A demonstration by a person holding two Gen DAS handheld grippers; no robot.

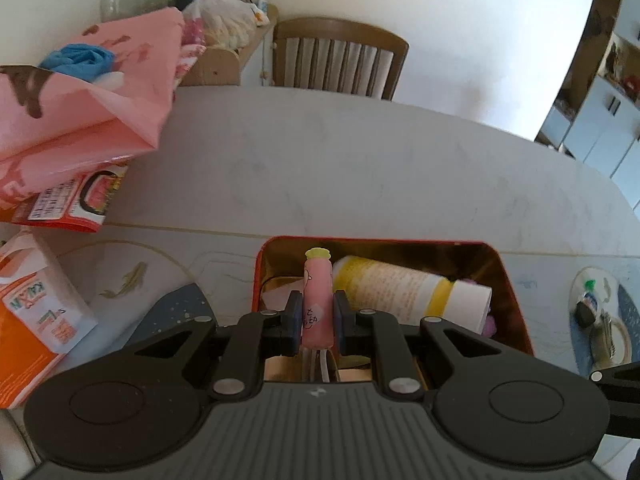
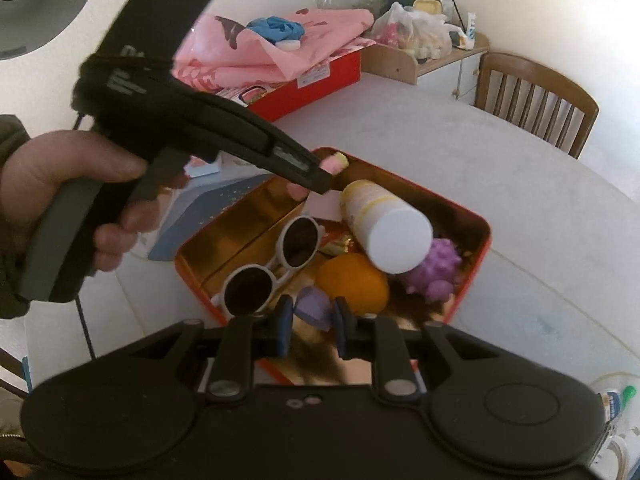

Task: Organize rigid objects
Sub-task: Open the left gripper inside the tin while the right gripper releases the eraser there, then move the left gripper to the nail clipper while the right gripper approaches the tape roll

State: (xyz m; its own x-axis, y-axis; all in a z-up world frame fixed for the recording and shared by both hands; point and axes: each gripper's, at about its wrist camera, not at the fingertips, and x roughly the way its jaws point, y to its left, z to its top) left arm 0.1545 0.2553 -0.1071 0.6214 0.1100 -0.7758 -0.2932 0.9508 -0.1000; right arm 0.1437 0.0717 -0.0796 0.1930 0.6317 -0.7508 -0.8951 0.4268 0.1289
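Wooden chair [image 1: 340, 58] behind table [image 1: 360, 168]; pink bag [image 1: 88, 92] left.

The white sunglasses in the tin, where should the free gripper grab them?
Judging by their pose, grip the thin bridge between the two round lenses of the white sunglasses, coming from above. The lenses lie flat and wide, and the right gripper hovers open just beside them, over the red tin.

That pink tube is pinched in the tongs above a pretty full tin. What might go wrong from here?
1. The pink tube is gripped only near its lower end by the left tongs, so it may pivot or slip.
2. The red tin is crowded: dropped, the tube could land on the white sunglasses or roll off the tilted white bottle.
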